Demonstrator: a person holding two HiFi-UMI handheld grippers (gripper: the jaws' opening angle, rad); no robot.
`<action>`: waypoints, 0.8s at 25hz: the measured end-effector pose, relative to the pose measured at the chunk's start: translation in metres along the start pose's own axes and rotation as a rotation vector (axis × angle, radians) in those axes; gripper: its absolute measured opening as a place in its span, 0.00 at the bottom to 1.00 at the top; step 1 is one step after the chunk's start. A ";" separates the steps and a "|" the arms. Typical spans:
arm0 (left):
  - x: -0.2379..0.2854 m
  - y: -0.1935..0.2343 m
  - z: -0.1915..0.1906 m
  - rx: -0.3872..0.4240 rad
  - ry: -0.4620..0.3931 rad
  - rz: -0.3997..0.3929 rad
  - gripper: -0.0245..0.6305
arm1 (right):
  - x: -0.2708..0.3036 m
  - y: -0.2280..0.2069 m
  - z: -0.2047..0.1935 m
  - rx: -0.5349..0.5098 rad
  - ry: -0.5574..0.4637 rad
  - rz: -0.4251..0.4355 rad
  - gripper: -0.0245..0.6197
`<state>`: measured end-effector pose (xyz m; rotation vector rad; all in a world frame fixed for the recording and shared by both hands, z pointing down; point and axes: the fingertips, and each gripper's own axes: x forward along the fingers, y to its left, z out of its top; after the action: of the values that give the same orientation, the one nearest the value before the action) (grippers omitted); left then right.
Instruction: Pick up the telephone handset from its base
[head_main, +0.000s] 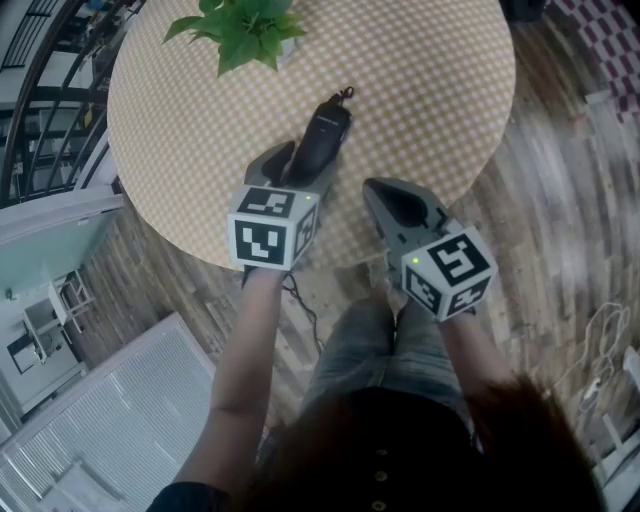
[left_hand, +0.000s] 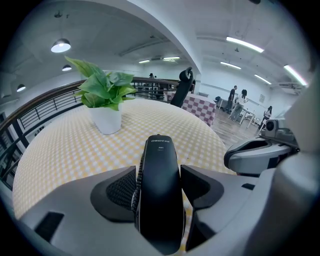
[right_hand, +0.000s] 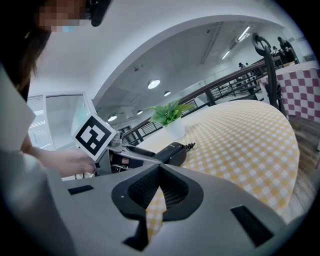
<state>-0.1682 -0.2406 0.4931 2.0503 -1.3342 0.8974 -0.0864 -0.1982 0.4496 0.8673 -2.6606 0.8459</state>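
Note:
A black telephone handset lies lengthwise near the front of the round checked table. I cannot make out a base under it. My left gripper points down over its near end, jaws wide apart on either side of it. In the left gripper view the handset fills the gap; the left pad stands clear of it and the right pad is close beside it, so neither is pressing. My right gripper hovers at the table's front edge, shut and empty, with the handset to its left.
A potted green plant in a white pot stands at the table's far side. A thin black cord hangs below the table edge by my legs. A railing runs along the left, and people stand far off.

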 end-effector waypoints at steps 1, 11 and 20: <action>0.001 0.000 0.000 -0.002 0.001 0.000 0.45 | 0.000 -0.001 0.000 0.002 0.000 -0.001 0.05; 0.005 -0.002 -0.003 0.003 0.034 -0.006 0.43 | -0.005 -0.005 -0.003 0.016 -0.001 -0.014 0.05; 0.002 -0.004 -0.002 0.016 0.034 0.003 0.43 | -0.008 -0.006 -0.001 0.022 -0.010 -0.022 0.05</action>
<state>-0.1644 -0.2384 0.4957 2.0369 -1.3162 0.9423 -0.0762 -0.1978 0.4501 0.9072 -2.6498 0.8690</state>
